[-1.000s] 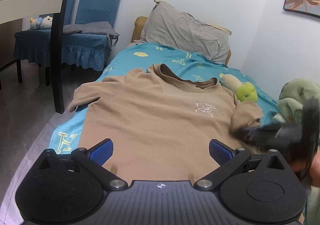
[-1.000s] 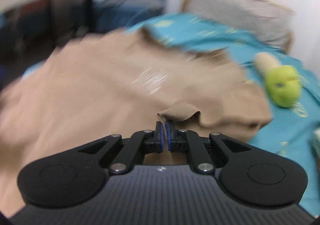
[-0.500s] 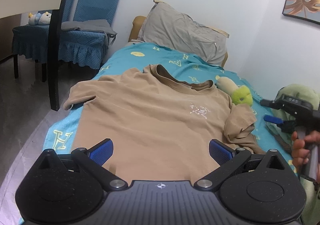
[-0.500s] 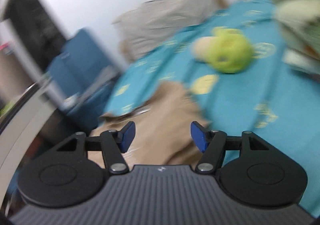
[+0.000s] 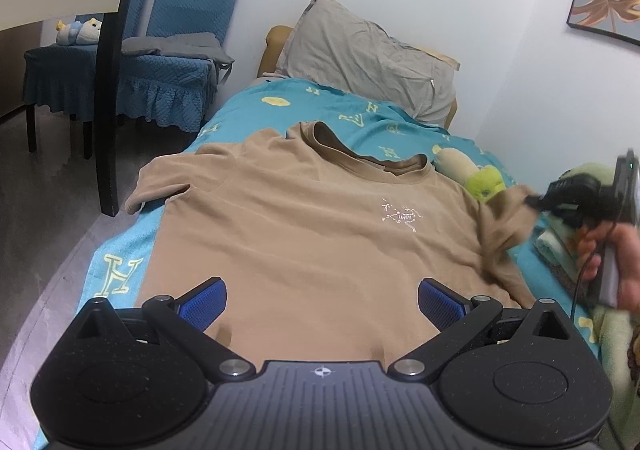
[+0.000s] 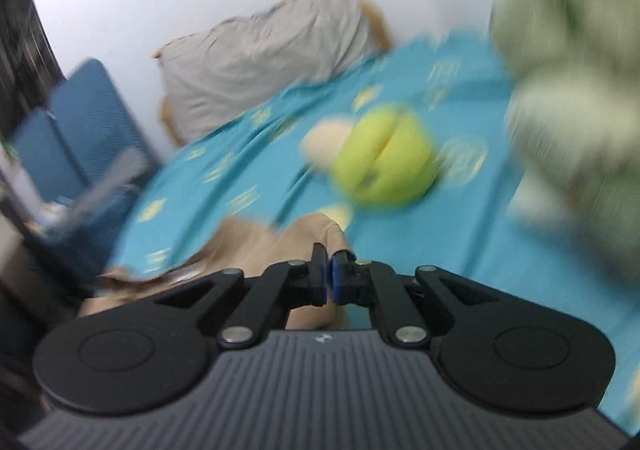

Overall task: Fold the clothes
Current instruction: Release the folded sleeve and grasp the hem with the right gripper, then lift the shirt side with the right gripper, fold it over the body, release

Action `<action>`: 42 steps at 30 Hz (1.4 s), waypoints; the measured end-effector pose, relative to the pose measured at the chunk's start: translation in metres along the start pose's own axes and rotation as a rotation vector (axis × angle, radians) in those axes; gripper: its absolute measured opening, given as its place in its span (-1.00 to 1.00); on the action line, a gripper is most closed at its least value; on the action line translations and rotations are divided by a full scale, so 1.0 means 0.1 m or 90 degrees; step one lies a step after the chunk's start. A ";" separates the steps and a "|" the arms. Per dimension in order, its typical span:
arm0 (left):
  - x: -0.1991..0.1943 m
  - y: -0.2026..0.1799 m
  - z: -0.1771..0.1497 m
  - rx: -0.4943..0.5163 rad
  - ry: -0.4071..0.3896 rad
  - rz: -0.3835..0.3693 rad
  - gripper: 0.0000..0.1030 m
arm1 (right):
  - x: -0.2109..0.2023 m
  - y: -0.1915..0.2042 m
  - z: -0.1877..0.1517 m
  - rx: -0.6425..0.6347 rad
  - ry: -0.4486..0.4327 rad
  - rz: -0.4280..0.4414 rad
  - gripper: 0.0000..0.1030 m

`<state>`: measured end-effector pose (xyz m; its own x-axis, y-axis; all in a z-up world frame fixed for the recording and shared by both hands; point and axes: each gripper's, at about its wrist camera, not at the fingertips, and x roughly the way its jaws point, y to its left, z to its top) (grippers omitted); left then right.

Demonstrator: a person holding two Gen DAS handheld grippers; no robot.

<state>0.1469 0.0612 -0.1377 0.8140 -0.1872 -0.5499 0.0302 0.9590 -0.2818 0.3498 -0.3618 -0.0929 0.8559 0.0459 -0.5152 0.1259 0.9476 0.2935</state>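
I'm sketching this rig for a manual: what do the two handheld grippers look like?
Both match: the left gripper and right gripper have matte black bodies, ribbed grey centre plates with a small crosshair mark, round side discs, silver pivot screws and blue ribbed finger pads. A thin black cable trails from the right one.

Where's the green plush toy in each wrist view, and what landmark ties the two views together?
Left wrist: green plush toy right of centre, on the teal sheet just past the tan T-shirt.
Right wrist: same toy, blurred, centre-right, beyond the shut right gripper.
Shared landmark: grey pillow against the white wall.
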 end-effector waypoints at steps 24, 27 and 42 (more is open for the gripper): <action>-0.17 -0.04 0.00 0.013 -0.023 0.007 1.00 | -0.29 -0.76 -0.64 0.462 0.118 0.023 0.77; -0.18 -0.03 -0.01 0.010 -0.021 0.006 1.00 | -0.22 -0.86 -0.79 0.498 0.125 0.023 0.77; 0.07 0.02 -0.01 0.009 -0.005 0.019 1.00 | 0.68 -0.78 -0.73 0.311 -0.038 -0.018 0.35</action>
<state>0.1524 0.0613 -0.1426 0.8195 -0.1573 -0.5511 0.0142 0.9669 -0.2549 0.3616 -0.4097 -0.2101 0.8742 -0.0099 -0.4854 0.3581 0.6881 0.6311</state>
